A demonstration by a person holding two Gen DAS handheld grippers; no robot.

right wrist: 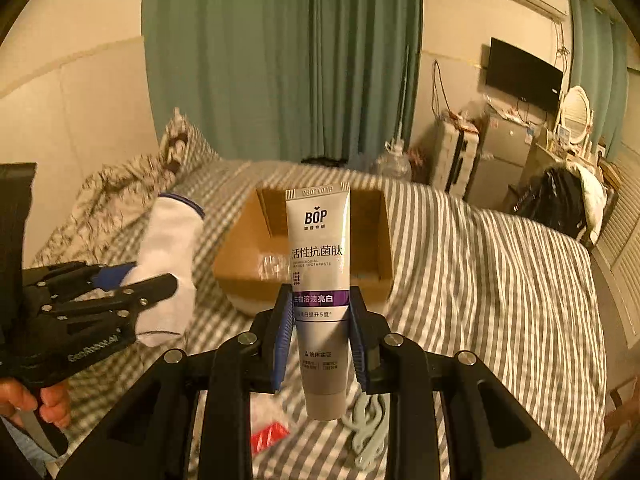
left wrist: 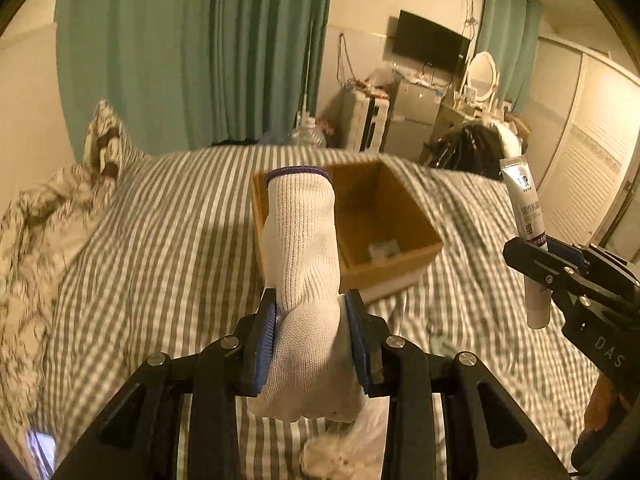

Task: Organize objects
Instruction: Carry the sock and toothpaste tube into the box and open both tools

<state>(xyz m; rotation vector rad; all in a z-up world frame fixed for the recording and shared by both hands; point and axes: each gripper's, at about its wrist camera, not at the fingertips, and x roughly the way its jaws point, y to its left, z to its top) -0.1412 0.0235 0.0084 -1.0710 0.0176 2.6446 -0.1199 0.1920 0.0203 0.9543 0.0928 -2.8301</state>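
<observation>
My left gripper (left wrist: 310, 320) is shut on a white knitted glove (left wrist: 306, 264) with a blue cuff, held upright above the striped bed. It also shows in the right wrist view (right wrist: 168, 276). My right gripper (right wrist: 319, 320) is shut on a BOP toothpaste tube (right wrist: 319, 264), cap down; the tube also shows in the left wrist view (left wrist: 526, 216). An open cardboard box (left wrist: 394, 220) sits on the bed just beyond both grippers, with a small item inside. The box also shows in the right wrist view (right wrist: 248, 248).
The bed (left wrist: 180, 220) has a grey-striped cover. A patterned quilt (left wrist: 36, 248) is bunched at its left. Below my right gripper lie a red packet (right wrist: 269, 436), a pale plastic hanger piece (right wrist: 370, 432) and a clear bag. A black bag (right wrist: 556, 200), fridge and suitcase stand beyond the bed.
</observation>
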